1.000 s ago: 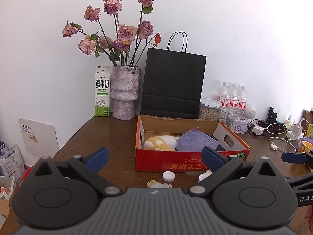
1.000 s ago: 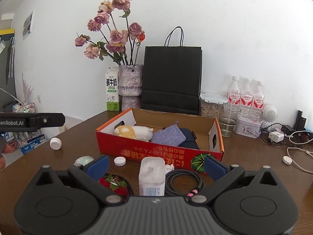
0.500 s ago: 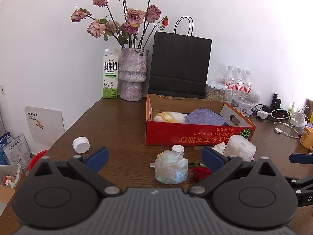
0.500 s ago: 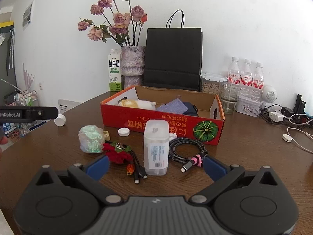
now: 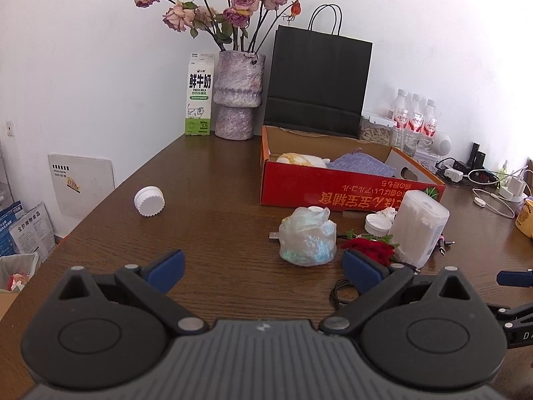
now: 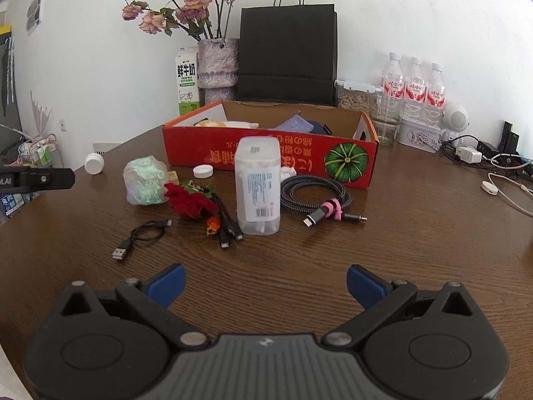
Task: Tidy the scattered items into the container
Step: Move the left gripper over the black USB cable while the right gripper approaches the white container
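Note:
The red cardboard box [image 5: 349, 191] [image 6: 266, 156] holds a plush toy and a blue-grey pouch. In front of it lie a translucent bag bundle [image 5: 307, 237] [image 6: 145, 180], a red fabric rose [image 5: 368, 250] [image 6: 188, 201], a white cotton-swab tub [image 5: 418, 228] [image 6: 258, 185], a coiled braided cable [image 6: 314, 196], a thin black USB cable [image 6: 143, 236] and white caps [image 5: 149, 201] [image 6: 203, 171]. My left gripper [image 5: 263, 268] is open and empty, short of the bundle. My right gripper [image 6: 265, 283] is open and empty, short of the tub.
At the back stand a milk carton [image 5: 199, 95], a vase of dried roses [image 5: 238, 95], a black paper bag [image 5: 318, 81], water bottles [image 6: 413, 83] and a tin. Chargers and cords [image 6: 483, 160] lie at the right. The table edge falls off at the left.
Both grippers have pulled back from the box and risen; more of the table and the scattered items show now. Both stay open and empty.

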The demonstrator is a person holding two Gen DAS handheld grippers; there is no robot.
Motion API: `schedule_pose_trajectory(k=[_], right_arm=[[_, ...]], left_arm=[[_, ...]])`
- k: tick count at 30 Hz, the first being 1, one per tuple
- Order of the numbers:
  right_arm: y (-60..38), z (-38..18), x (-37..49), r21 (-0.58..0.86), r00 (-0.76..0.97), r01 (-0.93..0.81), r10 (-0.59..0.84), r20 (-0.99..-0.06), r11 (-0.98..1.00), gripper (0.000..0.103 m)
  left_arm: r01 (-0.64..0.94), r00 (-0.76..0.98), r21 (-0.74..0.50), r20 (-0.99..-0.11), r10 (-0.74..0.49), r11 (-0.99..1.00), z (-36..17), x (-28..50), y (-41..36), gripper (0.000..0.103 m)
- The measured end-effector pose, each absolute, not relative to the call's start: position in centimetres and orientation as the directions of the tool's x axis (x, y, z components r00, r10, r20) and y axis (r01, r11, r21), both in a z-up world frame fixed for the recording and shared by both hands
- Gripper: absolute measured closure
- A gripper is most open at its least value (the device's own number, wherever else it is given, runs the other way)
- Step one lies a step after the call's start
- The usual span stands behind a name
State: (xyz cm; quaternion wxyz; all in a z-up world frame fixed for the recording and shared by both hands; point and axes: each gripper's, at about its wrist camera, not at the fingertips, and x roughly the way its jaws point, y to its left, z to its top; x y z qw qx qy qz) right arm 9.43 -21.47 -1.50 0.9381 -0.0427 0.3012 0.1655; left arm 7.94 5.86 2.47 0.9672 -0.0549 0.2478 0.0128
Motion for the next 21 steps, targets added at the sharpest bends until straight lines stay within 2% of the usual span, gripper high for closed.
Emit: schedule_pose_trajectory(k=[16,21], right_arm=[[-21.7,-3.4,10.6,0.032,0.734,-0.313,0.263,-0.626,0.949,0.000],[-22.0,-3.8,11.1,0.038,0.731,-0.301,0.256,-0.633,0.953,0.000]], left_arm=[[0.036,0.824,-0.088,-0.561,-0.079,0.995,0.0,10.1,2.7,0.000],[0.074,0.799,-0.043,-0.595,-0.085,0.996,-1.3,12.2,0.3,0.000]])
